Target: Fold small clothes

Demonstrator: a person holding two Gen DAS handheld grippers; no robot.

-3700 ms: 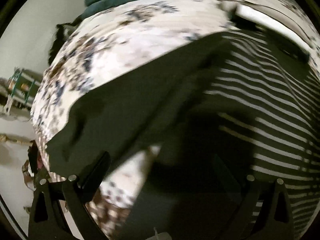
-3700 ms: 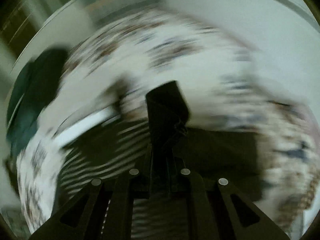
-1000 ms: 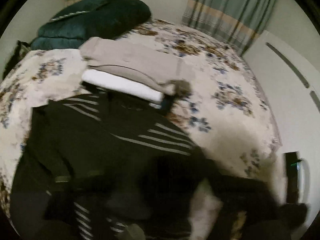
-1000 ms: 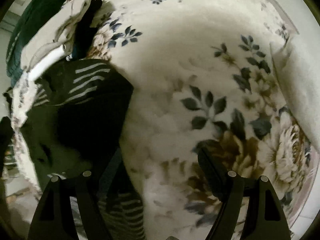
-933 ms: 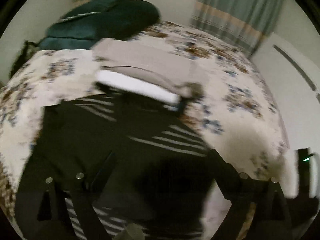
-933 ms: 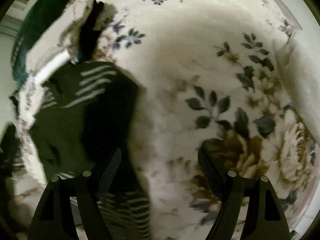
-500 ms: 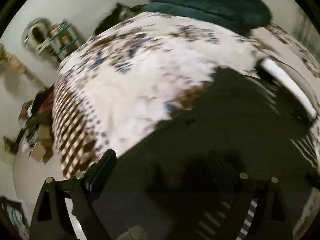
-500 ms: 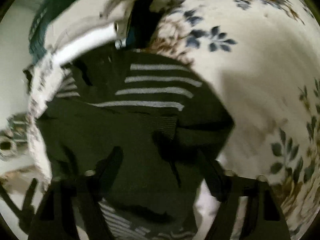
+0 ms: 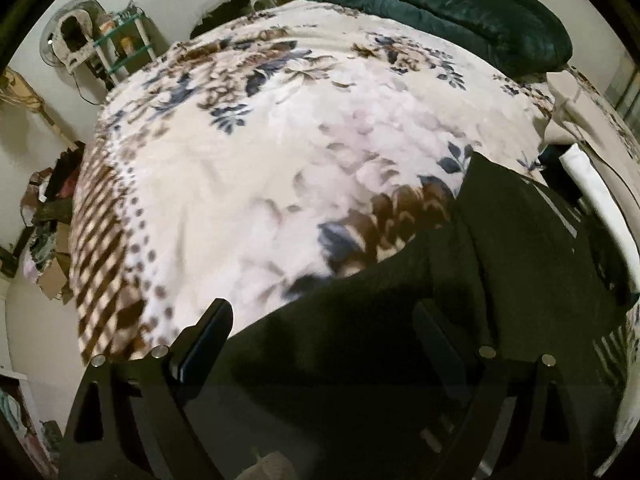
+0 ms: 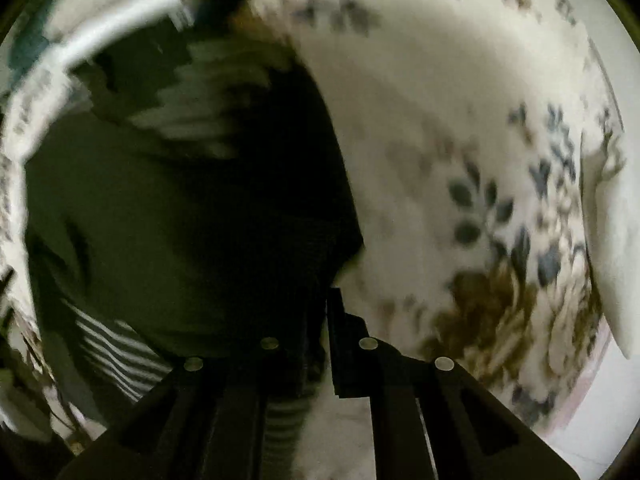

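A black garment with white stripes point(image 9: 500, 264) lies on a floral bedspread point(image 9: 280, 140). In the left wrist view my left gripper point(image 9: 324, 320) is open, its jaws wide apart over the garment's near edge, holding nothing. In the blurred right wrist view the garment point(image 10: 180, 208) fills the left half. My right gripper point(image 10: 320, 312) has its jaws close together on the garment's right edge, with striped cloth showing between the fingers.
A stack of folded clothes, beige over white point(image 9: 592, 184), lies at the right, beyond the garment. A dark green quilt point(image 9: 460, 4) sits at the bed's far end. A shelf and clutter point(image 9: 108, 48) stand by the wall, left of the bed.
My right gripper moved onto the garment's edge and closed on it. My left gripper stayed open and swung left, now showing more of the bedspread.
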